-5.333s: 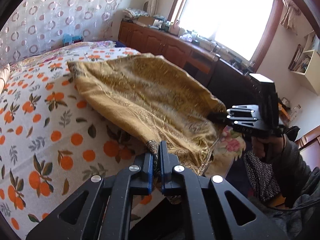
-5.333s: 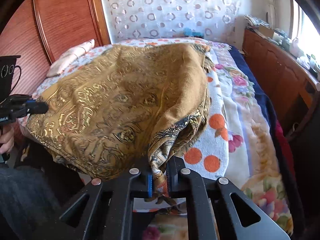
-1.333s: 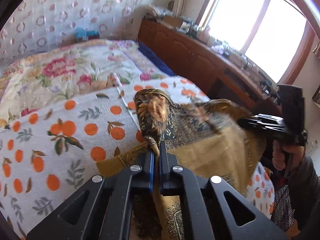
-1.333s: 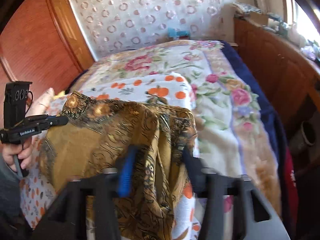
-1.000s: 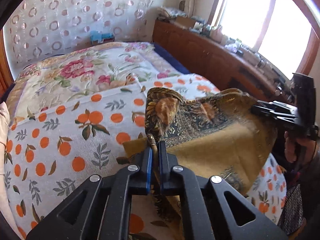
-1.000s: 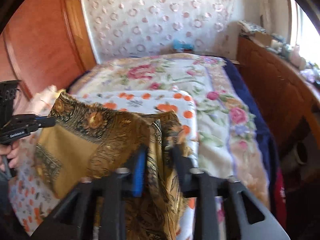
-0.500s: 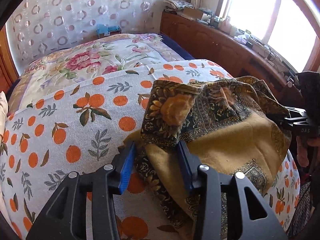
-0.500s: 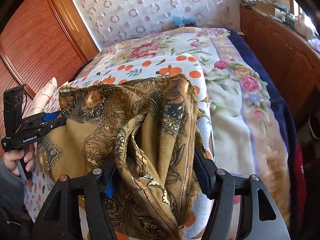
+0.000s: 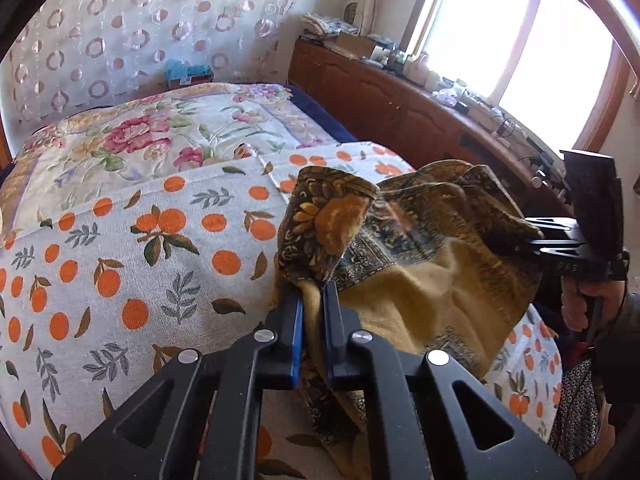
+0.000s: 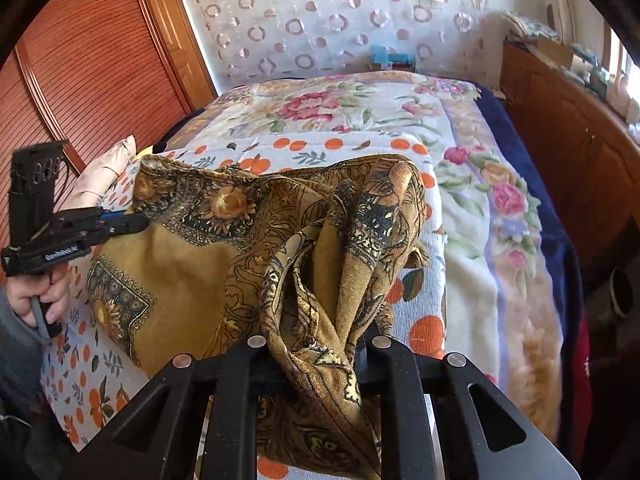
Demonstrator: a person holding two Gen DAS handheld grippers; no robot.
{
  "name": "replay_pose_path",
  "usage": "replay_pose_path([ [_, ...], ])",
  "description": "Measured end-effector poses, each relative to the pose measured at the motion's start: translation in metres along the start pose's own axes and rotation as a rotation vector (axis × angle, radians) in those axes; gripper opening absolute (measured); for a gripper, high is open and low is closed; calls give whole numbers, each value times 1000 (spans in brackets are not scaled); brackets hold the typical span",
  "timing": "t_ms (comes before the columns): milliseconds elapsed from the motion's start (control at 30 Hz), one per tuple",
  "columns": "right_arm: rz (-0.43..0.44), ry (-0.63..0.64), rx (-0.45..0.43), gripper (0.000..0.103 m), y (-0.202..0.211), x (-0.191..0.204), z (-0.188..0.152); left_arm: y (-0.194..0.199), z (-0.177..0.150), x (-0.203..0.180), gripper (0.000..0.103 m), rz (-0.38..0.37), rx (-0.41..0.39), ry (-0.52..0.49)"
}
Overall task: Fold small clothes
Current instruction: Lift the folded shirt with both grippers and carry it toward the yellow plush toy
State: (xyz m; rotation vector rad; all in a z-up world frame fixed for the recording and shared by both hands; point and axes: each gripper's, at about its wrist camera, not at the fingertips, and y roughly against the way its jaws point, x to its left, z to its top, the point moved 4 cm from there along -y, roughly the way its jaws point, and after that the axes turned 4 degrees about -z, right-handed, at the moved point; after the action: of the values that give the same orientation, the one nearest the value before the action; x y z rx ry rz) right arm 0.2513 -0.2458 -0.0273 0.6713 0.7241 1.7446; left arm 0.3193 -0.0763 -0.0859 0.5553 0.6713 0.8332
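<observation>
Left wrist view: the left gripper [image 9: 311,300], its jaws having just been closing, is pinching the near corner of the mustard patterned cloth [image 9: 432,280], which is lying bunched on the orange-print sheet [image 9: 120,260] at the bed's near right. The grip is probably securing a corner for the next fold.

Right wrist view: the right gripper [image 10: 316,354], likewise just closing, is clamping a gathered bunch of the cloth [image 10: 192,264], so both ends are being held together.

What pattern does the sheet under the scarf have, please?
Oranges and leaves on white, best in the left wrist view: sheet, scarf.
</observation>
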Motion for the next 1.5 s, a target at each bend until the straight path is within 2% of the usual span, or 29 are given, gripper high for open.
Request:
replay_pose_path([
  [333, 3, 16, -51, 17, 6, 3, -2, 35, 5, -25, 8, -59, -69, -52],
  [500, 12, 59, -119, 16, 23, 14, 3, 64, 14, -31, 8, -62, -127, -70],
  [667, 39, 111, -185, 16, 35, 32, 20, 103, 15, -20, 8, -37, -206, -47],
  [900, 117, 233, -246, 16, 24, 94, 57, 161, 2, 25, 8, 64, -287, 6],
  [1167, 221, 372, -259, 15, -24, 193, 107, 229, -28, 104, 8, 210, -370, 98],
  [1333, 270, 442, -253, 15, -59, 250, 139, 256, -46, 148, 8, 274, -416, 154],
  [1500, 298, 524, -229, 15, -108, 292, 179, 263, -69, 186, 8, 306, -441, 233],
])
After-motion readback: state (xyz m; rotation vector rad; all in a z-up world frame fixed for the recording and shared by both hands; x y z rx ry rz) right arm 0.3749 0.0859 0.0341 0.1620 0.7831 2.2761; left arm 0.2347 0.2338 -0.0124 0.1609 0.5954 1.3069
